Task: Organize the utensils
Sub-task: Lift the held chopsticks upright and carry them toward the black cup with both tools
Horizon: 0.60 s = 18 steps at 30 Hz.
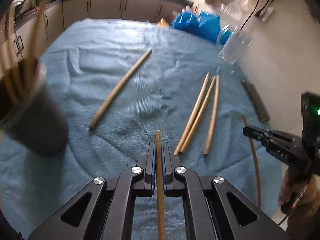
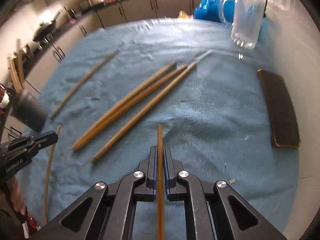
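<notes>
Chopsticks: L gripper (image 1: 159, 146) clamped on one chopstick (image 1: 159, 170), R gripper (image 2: 159, 152) clamped on another (image 2: 160, 170), both sticks running back btwn the pads. Dark cup (image 1: 38, 118) at 9 o'clock in L view holds several sticks upright. Clear glass (image 2: 247, 18) at 1 o'clock in R view, contents unclear. Three loose sticks (image 2: 130, 106) + one single (image 1: 120, 89) lie on blue towel (image 2: 210, 110).
</notes>
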### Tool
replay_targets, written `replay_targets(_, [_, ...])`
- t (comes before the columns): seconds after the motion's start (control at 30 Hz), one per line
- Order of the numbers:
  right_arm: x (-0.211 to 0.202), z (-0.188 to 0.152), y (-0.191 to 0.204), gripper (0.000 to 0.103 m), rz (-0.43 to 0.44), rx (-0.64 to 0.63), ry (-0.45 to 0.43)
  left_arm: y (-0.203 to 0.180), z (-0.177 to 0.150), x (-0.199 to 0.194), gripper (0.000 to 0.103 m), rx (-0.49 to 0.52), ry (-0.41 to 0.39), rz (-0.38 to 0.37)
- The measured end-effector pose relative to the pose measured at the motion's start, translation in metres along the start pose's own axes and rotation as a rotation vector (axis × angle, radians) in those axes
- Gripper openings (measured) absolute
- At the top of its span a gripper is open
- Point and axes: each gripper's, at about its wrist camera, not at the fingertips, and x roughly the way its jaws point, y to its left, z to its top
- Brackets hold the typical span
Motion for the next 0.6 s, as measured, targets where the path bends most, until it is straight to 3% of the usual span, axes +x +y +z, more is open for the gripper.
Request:
replay_targets(0.17, [-0.044,-0.023,0.01,0.006,0.037,-0.003,-0.163,0.0,-0.011,-0.044,0.005,-0.012,-0.111,-0.046])
replay_targets(0.37, [-0.086,-0.035,0.025,0.006,0.06,-0.011,-0.305,-0.015,-0.023,-0.092,0.004,0.019,-0.251,-0.045])
replay_targets(0.6, [-0.122,-0.046,0.043,0.006,0.111,-0.017,-0.4,-0.024,-0.042,-0.141,0.005,0.05,-0.399,-0.017])
